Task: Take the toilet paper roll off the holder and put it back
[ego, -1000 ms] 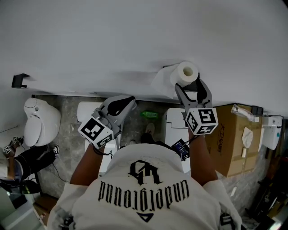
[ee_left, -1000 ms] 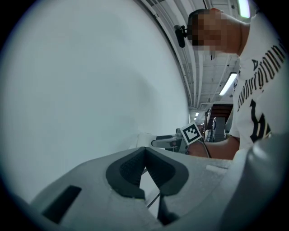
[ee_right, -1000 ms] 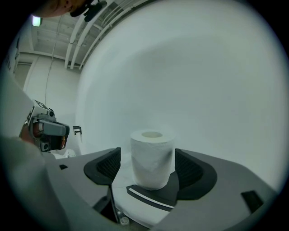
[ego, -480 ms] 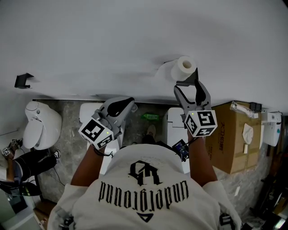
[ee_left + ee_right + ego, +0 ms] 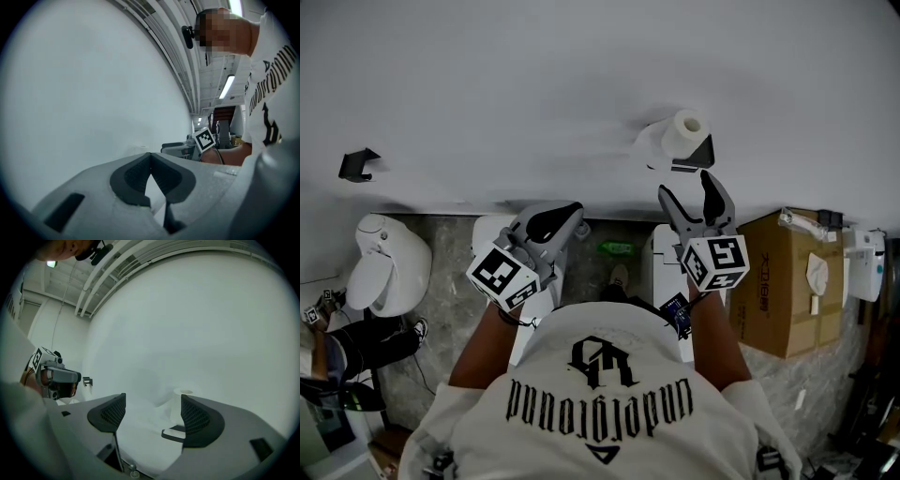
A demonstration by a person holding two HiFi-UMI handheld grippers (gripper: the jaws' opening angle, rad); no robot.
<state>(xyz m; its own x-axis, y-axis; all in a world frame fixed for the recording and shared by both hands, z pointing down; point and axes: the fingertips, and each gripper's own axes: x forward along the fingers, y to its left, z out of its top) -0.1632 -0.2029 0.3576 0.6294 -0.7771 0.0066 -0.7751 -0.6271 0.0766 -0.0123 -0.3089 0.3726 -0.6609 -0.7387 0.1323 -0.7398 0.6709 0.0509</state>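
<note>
A white toilet paper roll (image 5: 682,131) sits on a black holder (image 5: 695,156) fixed to the white wall, with a loose sheet hanging at its left. My right gripper (image 5: 684,186) is open just below the holder and touches neither it nor the roll. In the right gripper view the roll (image 5: 181,402) and the holder (image 5: 172,433) show between the spread jaws of the right gripper (image 5: 154,411), nearer the right jaw. My left gripper (image 5: 576,212) is shut and holds nothing, off to the left and away from the wall. The left gripper (image 5: 150,161) shows only bare wall ahead.
A small black hook (image 5: 358,164) is on the wall at far left. On the floor below are a white toilet (image 5: 389,262), white fixtures (image 5: 664,267), a green item (image 5: 619,248) and a cardboard box (image 5: 787,281). A white dispenser (image 5: 867,267) hangs at far right.
My right gripper has drawn back from the roll and holder toward my body, its jaws open. The roll stays on the holder. The left gripper has hardly moved.
</note>
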